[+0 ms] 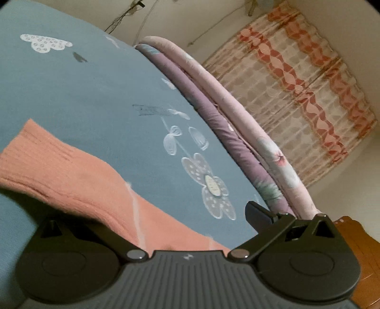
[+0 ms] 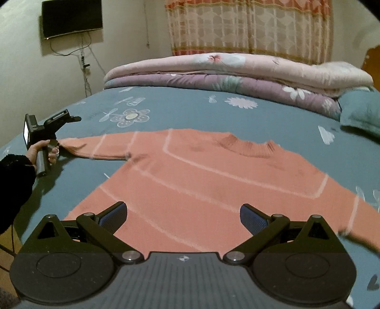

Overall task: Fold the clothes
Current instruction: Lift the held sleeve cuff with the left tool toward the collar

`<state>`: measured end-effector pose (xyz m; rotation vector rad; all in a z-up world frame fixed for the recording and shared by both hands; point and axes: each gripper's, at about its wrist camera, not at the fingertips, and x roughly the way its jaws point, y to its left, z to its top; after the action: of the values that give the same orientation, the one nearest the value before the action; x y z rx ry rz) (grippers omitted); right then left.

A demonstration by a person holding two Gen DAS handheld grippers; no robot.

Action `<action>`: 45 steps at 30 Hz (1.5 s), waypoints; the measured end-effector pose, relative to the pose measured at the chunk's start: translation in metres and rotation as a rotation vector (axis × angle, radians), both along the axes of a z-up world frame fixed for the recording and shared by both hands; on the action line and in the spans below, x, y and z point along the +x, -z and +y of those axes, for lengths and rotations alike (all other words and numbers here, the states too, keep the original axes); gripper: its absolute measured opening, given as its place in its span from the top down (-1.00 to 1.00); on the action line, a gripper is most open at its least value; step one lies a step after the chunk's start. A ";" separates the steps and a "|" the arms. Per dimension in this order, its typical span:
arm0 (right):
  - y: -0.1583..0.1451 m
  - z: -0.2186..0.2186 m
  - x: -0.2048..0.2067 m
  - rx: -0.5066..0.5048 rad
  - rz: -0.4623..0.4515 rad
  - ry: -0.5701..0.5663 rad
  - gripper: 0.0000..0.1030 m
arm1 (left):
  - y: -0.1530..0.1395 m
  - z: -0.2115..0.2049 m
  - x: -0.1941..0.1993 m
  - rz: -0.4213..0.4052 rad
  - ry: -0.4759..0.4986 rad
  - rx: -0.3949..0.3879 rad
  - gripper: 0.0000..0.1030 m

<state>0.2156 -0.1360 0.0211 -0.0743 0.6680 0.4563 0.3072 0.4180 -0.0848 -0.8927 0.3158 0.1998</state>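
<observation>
A salmon-pink sweater (image 2: 201, 176) with thin white lines lies flat on the blue flowered bedsheet (image 2: 190, 111), collar toward the far side. One sleeve (image 2: 95, 147) stretches out to the left, and the other trails off at the lower right, blurred. My right gripper (image 2: 184, 214) is open over the hem, with nothing between its blue pads (image 2: 114, 216). A hand holds my left gripper (image 2: 71, 118) at the left sleeve's cuff. In the left wrist view my left gripper (image 1: 187, 211) has its jaws wide apart. The sleeve (image 1: 71, 176) lies over its left side and hides that finger. Its right finger (image 1: 257, 215) is bare.
Folded pink and purple quilts (image 2: 237, 73) are stacked along the bed's far edge. A teal pillow (image 2: 361, 114) lies at the right. A patterned curtain (image 2: 249, 26) and a wall-mounted screen (image 2: 71, 16) stand behind. Wooden furniture (image 1: 356, 240) is beside the bed.
</observation>
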 end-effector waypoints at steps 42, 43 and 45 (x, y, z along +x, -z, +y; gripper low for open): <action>0.039 -0.077 0.011 0.018 0.271 -0.029 -1.00 | -0.149 -0.193 0.064 -0.060 0.294 0.027 -0.98; 0.040 -0.082 0.011 0.019 0.271 -0.027 -1.00 | -0.151 -0.199 0.066 -0.059 0.298 0.029 -0.98; 0.038 -0.091 0.010 0.030 0.264 -0.029 -1.00 | -0.155 -0.212 0.072 -0.058 0.308 0.030 -0.97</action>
<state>0.2256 -0.2269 -0.0174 0.0052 0.9195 0.5086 0.3792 0.2061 0.0703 -0.8077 0.3912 -0.1059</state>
